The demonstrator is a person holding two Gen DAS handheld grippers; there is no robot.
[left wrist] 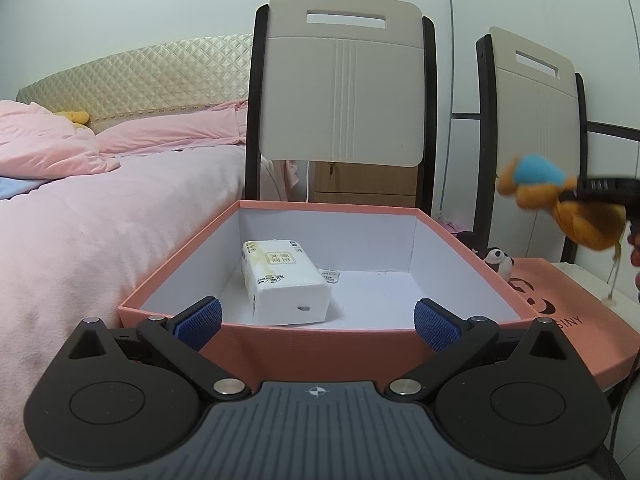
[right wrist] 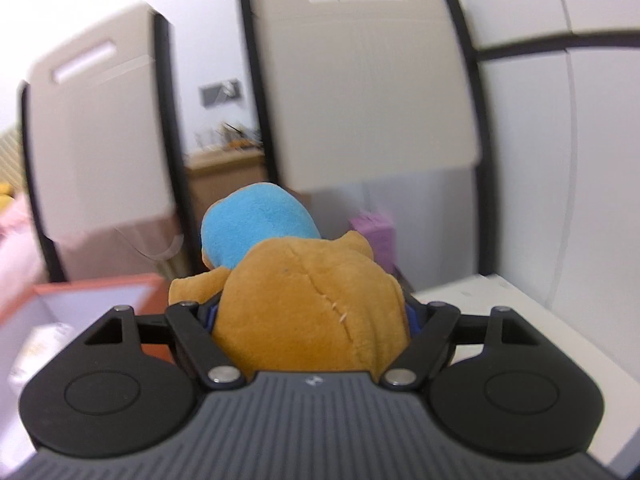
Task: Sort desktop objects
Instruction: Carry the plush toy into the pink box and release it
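Right gripper (right wrist: 312,312): clamped on plush (right wrist: 304,304) — jaws pressed into its orange body
Left gripper (left wrist: 316,320): jaws apart, empty, at box (left wrist: 320,348) near rim
Plush: in the air, right of box, above table (right wrist: 500,320)
Box: holds tissue pack (left wrist: 286,280) by left wall
Advice: keep the grip until plush is over the free right half — then lower and let go

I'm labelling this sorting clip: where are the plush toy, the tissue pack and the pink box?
plush toy (right wrist: 308,304): right wrist view, on its brown back.
tissue pack (left wrist: 286,284): left wrist view, on its white top face.
pink box (left wrist: 304,350): left wrist view, on its near outer wall.
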